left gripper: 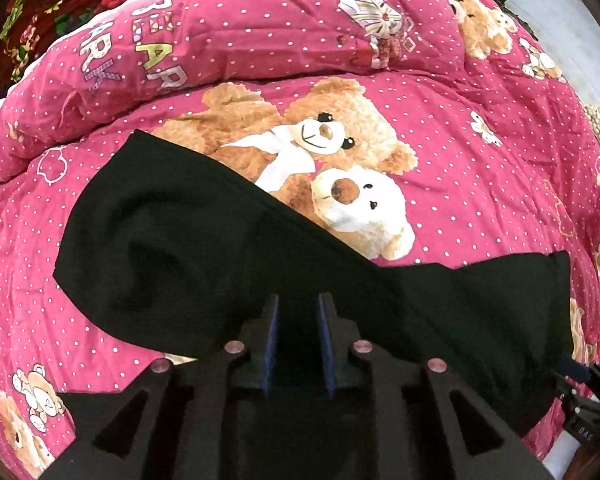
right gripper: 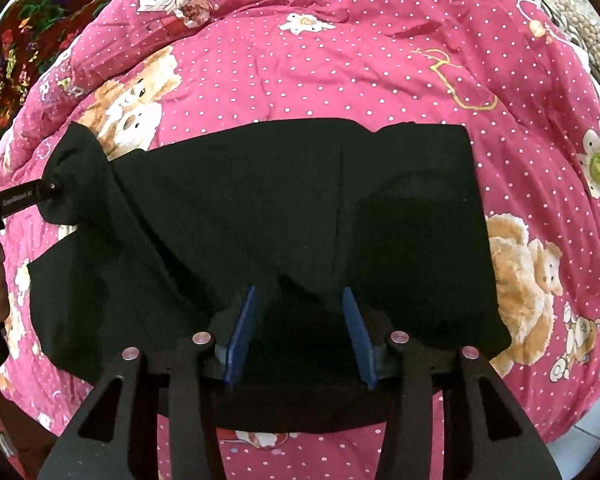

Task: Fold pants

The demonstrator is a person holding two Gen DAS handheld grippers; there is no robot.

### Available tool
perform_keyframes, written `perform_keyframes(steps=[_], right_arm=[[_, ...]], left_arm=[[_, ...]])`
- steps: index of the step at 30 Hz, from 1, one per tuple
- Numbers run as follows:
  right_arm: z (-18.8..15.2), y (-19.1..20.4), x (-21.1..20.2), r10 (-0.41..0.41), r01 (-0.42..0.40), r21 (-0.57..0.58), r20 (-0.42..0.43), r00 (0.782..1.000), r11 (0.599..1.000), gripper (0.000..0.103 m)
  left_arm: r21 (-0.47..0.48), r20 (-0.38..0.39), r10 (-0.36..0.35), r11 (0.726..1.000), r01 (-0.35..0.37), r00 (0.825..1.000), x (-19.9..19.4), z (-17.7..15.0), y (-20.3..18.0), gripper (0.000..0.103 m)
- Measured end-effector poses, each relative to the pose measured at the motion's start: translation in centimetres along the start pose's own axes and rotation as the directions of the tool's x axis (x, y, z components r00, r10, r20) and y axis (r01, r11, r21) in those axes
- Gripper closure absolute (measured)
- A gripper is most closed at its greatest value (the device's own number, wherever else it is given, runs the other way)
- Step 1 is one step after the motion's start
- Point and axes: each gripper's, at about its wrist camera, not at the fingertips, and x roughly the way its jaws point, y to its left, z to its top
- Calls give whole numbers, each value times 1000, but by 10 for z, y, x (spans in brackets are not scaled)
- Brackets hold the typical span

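Observation:
Black pants (right gripper: 284, 208) lie across a pink teddy-bear quilt (right gripper: 340, 60). In the left wrist view the pants (left gripper: 204, 240) run from the upper left to the right edge. My left gripper (left gripper: 299, 300) has its blue-padded fingers a narrow gap apart with black cloth between them, lifting a bunch of fabric; it shows at the left of the right wrist view (right gripper: 54, 192). My right gripper (right gripper: 300, 292) stands wide open over the near edge of the pants, with cloth draped over its fingertips. It shows at the right edge of the left wrist view (left gripper: 580, 376).
The quilt (left gripper: 460, 120) covers the whole bed, with a raised fold (left gripper: 220, 32) at the back. A dark floral blanket (left gripper: 40, 8) lies at the far left. A beaded mat (right gripper: 580, 32) sits at the right edge, with pale floor beyond.

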Motion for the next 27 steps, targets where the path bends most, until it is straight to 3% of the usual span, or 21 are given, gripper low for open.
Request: perform_keyframes(steps=[16, 22, 26, 27], right_arm=[[-9, -27, 14, -13, 13, 110, 1, 1000, 994, 54], [-5, -32, 15, -28, 24, 145, 27, 999, 989, 54], [-8, -41, 9, -35, 22, 201, 59, 998, 979, 54], [-10, -44, 8, -36, 21, 217, 63, 997, 976, 54]], left_arm=[[-177, 19, 26, 984, -22, 999, 34, 46, 39, 56], [-304, -6, 128, 945, -124, 992, 59, 66, 52, 52], [-239, -17, 204, 950, -202, 979, 76, 71, 37, 51], [-217, -10, 219, 952, -216, 976, 79, 70, 32, 59]])
